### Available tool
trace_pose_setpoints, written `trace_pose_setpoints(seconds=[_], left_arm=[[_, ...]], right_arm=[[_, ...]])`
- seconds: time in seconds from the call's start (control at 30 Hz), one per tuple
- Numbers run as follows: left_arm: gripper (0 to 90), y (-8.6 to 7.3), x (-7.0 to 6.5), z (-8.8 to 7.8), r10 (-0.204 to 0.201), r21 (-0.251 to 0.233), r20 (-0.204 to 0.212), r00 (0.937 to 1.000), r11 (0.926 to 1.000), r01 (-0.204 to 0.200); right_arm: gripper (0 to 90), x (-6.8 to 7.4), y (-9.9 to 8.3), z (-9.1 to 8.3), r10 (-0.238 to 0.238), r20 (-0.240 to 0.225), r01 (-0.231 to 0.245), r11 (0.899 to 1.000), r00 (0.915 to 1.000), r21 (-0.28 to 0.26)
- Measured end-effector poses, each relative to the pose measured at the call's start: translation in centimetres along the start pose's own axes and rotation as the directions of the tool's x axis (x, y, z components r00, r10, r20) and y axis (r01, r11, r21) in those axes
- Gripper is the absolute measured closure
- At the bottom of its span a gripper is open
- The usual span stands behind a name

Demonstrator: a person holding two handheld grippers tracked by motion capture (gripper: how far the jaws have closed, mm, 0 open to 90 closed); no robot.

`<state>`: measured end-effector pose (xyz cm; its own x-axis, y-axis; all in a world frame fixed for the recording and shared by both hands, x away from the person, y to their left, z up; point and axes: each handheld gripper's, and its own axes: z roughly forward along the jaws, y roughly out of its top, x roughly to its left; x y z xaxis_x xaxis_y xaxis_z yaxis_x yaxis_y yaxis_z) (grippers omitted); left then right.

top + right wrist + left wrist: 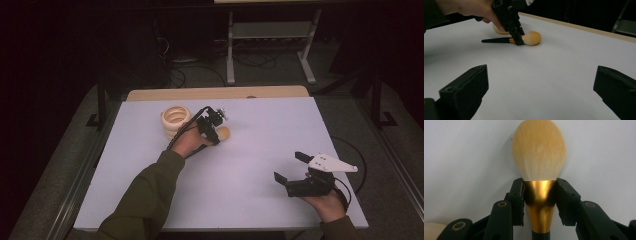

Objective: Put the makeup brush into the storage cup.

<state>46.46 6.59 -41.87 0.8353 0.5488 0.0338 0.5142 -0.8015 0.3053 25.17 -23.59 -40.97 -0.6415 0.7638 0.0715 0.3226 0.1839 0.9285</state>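
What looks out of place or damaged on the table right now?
Nothing stands out. The makeup brush lies flat on the table, undamaged, with the left claw clamped on its gold ferrule. The right claw hangs open, apart.

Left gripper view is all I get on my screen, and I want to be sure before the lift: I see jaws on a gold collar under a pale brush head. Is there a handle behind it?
Observer: Yes. The makeup brush has a thin black handle that lies level on the white table, pointing away from the head.
Operator: Is anything close beside it?
Observer: A cream ribbed holder stands just past the left gripper, near the table's far edge.
Operator: And the other hand?
Observer: The right gripper sits well off toward the near right corner, its jaws wide apart with nothing between them.
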Motion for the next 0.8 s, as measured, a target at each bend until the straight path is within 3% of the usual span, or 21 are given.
trace_pose_setpoints(seconds=[0.27, 0.6, 0.8], left_arm=[[62.3, 0.0, 0.1, -0.1, -0.012, -0.005, 0.004, 0.9999, 0.9999, 0.012], [62.5, -0.2, 0.4, -1.2, -0.032, -0.043, 0.045, 0.9985, 0.9985, 0.034], [62.6, -0.4, 0.5, -2.4, -0.030, -0.118, 0.067, 0.9973, 0.9923, 0.037]], right_arm=[[0.0, 0.0, 0.0, 0.0, 0.000, 0.003, 0.000, 1.000, 1.0000, -0.001], [0.0, 0.0, 0.0, 0.0, 0.001, 0.004, -0.001, 1.000, 1.0000, -0.002], [0.0, 0.0, 0.0, 0.0, 0.003, 0.003, -0.003, 1.000, 1.0000, -0.002]])
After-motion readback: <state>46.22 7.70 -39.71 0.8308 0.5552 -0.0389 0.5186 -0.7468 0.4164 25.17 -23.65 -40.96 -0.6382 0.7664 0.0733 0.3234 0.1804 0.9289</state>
